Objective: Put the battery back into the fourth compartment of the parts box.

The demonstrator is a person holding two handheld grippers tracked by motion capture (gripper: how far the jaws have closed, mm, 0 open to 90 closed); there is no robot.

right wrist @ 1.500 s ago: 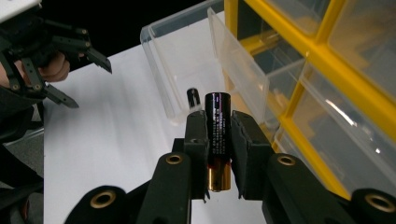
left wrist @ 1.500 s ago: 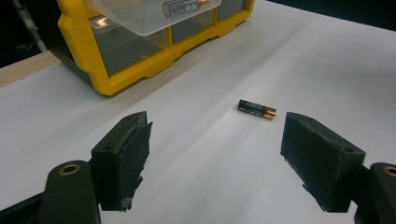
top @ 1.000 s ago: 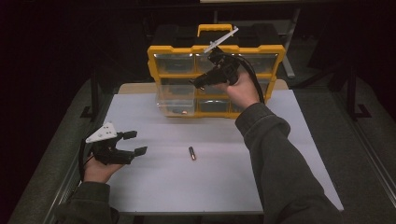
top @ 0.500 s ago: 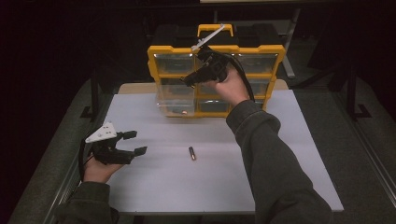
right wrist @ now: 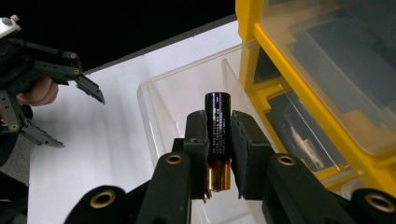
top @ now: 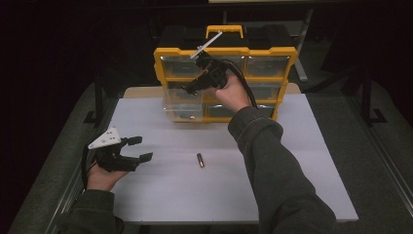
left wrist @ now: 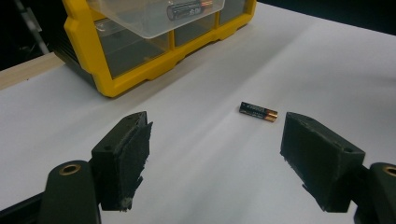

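My right gripper (right wrist: 218,122) is shut on a black and copper battery (right wrist: 217,135), held above the clear drawer (right wrist: 187,98) pulled out of the yellow organizer (right wrist: 299,70). From above, that right gripper (top: 191,88) hovers over the open drawer (top: 182,106) on the organizer (top: 225,51). A second battery (top: 199,160) lies on the white table. My left gripper (top: 138,149) rests open at the table's left, and its own view has the loose battery (left wrist: 258,111) ahead between its jaws. Another battery (left wrist: 189,8) lies inside the drawer (left wrist: 154,16).
The white table sheet (top: 302,161) spreads wide in front of the organizer, whose handle (top: 224,30) rises at the back. Dark floor and frame rails border the table on both sides. My left gripper (right wrist: 65,88) and hand appear far off in the right gripper view.
My right gripper with the battery has moved left and slightly down, from the organizer's upper middle toward the pulled-out drawer. The left gripper and the loose battery have stayed put.
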